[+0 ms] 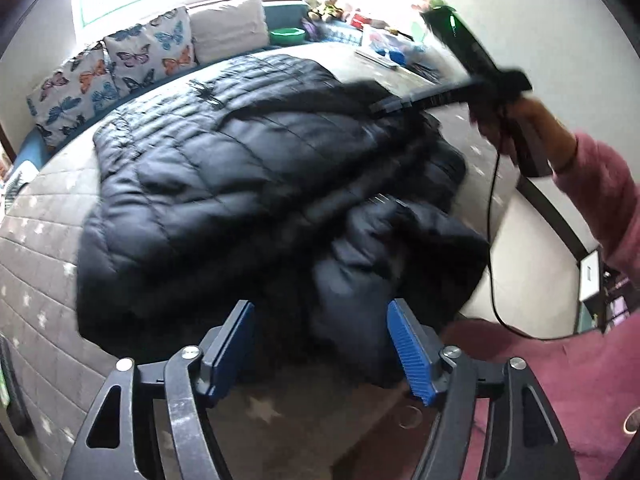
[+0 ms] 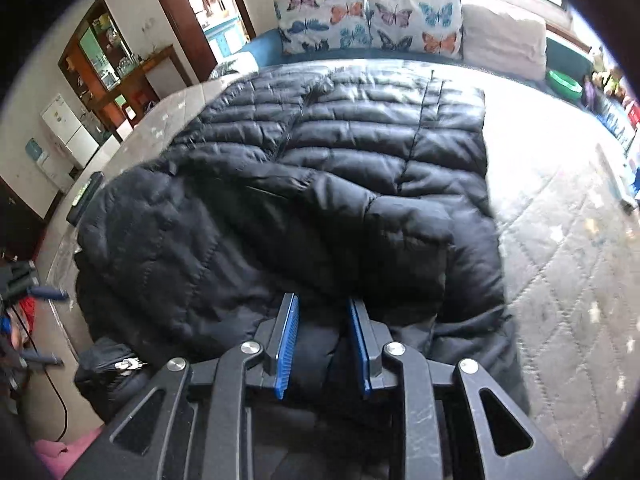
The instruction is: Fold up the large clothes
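A large black quilted puffer coat [image 2: 320, 184] lies spread and partly folded on the grey star-patterned quilted bed [image 2: 560, 240], below two butterfly-print pillows [image 2: 372, 24]. The right gripper [image 2: 324, 344] is clamped on a fold of the coat. The left gripper [image 1: 320, 348] hangs over the coat's near edge, jaws apart, holding nothing.

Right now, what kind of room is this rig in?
Most likely a home bedroom: a quilted mattress bears the black puffer coat, butterfly-print pillows line its far edge, and a wooden cabinet stands by a doorway.
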Demonstrator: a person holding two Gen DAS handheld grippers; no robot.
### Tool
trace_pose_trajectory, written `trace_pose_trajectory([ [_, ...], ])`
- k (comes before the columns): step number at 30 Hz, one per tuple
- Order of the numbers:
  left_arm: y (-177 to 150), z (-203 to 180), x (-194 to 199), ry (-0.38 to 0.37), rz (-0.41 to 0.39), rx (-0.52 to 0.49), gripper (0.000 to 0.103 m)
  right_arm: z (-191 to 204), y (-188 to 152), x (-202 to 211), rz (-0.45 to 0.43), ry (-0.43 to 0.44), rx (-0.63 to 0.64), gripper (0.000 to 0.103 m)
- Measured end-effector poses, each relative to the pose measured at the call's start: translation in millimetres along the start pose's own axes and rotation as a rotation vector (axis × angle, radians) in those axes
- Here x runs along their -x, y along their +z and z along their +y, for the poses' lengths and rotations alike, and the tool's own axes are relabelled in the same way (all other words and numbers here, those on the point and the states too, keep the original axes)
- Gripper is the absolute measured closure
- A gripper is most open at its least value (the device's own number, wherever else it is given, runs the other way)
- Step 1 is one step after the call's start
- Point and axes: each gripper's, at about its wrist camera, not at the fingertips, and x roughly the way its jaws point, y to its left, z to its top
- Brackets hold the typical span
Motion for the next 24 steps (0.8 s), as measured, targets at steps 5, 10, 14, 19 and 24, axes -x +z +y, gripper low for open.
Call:
trace_pose_trajectory([
  [5, -8.9, -18.9, -18.5, 0.017, 0.041, -0.008, 0.027, 22.6, -15.3, 36.3, -0.021, -0.037, 0.11, 0.066],
  [10, -17.9, -27.9, -44.3, 0.033, 0.121, 0.002, 0.036, 37.9, -41.7, 52.1, -0.003, -0.059, 0.192, 0.058],
  [14, -19.5, -34.9, -49.5, 0.103, 0.132, -0.032, 0.071, 50.1, -67.4, 59.5, 0.017, -0.078, 0.263, 0.054],
  [19, -4.3, -26.8, -31.2, 0.094, 0.092, -0.004, 0.088, 63.5, -102.9, 55.0, 0.067, -0.119, 0.398, 0.048],
  [24, 19.3, -21.7, -6.9, 0.082, 0.028, -0.003, 0.09, 83.3, -136.3, 44.7, 0.086, -0.11, 0.53, 0.048],
])
